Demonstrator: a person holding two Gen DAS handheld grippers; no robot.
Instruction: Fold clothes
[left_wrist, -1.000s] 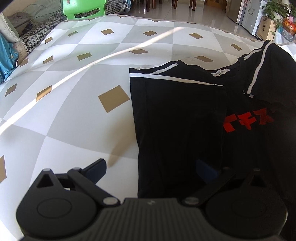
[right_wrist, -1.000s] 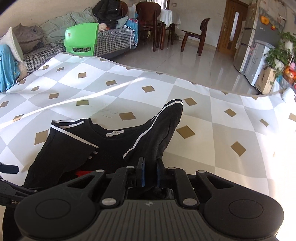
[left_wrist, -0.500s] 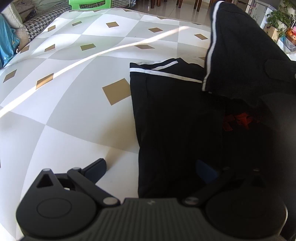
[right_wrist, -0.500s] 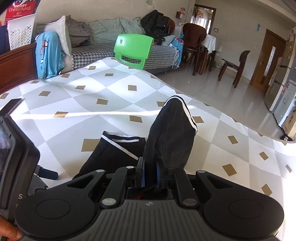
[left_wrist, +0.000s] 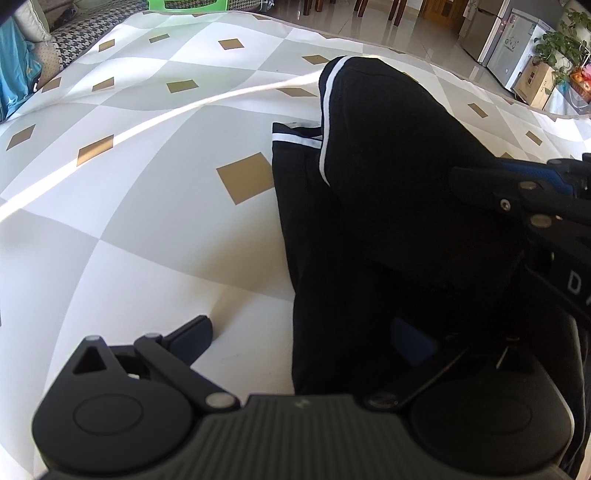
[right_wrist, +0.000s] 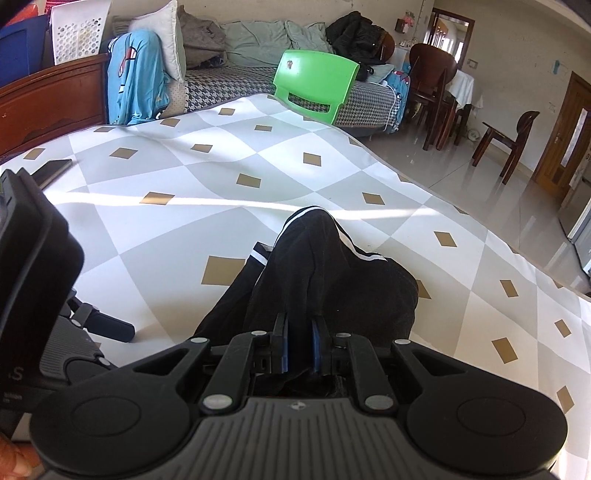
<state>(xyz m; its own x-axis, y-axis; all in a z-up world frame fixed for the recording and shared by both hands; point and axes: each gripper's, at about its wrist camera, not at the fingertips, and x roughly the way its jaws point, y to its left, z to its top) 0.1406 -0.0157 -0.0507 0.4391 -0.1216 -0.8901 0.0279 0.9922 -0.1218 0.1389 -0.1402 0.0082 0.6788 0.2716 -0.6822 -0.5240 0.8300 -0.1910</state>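
R claw (right_wrist: 299, 341) on shirt (right_wrist: 332, 273) — phone (right_wrist: 51, 171) R-view only

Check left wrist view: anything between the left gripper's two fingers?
Yes: the black garment's left edge and patterned table cover lie between the spread fingers of the left gripper.

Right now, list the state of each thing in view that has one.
Black shirt: lying partly folded on the patterned cloth, right side lifted over.
Right gripper: jaws shut on a bunch of the shirt.
Left gripper: jaws open, straddling the shirt's left edge.
Phone: lying flat, screen dark.
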